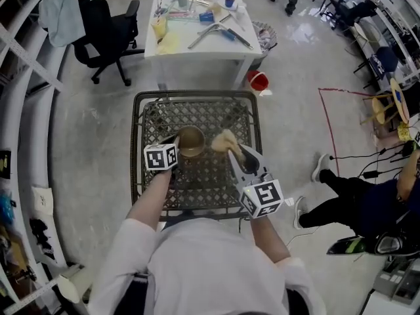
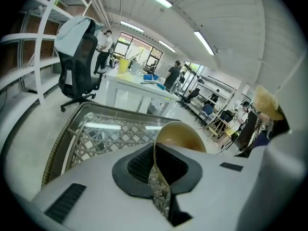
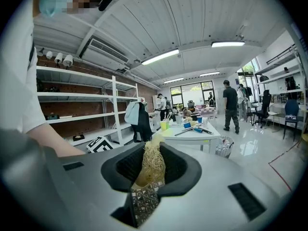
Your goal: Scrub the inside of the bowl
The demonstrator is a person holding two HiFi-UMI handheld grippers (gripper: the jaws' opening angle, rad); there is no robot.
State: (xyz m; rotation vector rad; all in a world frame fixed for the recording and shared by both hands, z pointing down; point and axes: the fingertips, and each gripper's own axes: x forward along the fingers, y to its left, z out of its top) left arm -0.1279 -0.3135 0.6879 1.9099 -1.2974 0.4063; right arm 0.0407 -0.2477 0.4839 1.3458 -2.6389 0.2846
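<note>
Clamped tight on the rim of the bowl (image 1: 191, 141), the left gripper (image 1: 176, 143) has its jaws nearly together, with only the thin wall of the bowl between the pads. To my eye that is a steadying grip: pinching the edge leaves the whole brownish inside open and facing up, so nothing blocks the way in. The bowl sits over the middle of the wicker table (image 1: 197, 96), toward its left half, though from where I look I cannot say whether its base rests on the glass top or hangs just clear of it. The right gripper (image 1: 233, 151) is clenched too, its jaws closed on a pale, straw-like scrubber (image 1: 224, 141), with the fibrous tuft poking out past the fingertips. Gripping it low like that leaves the bristly end free to do the rubbing. That tuft hangs just beside the bowl's right rim, at about the same height, and is not yet inside it, so I would judge the scrubbing proper has not begun. The two tools face each other across the bowl, one to hold and one to work, which makes sense: the bowl looks light and would likely slide or tip on the smooth top if nothing pinned it.
</note>
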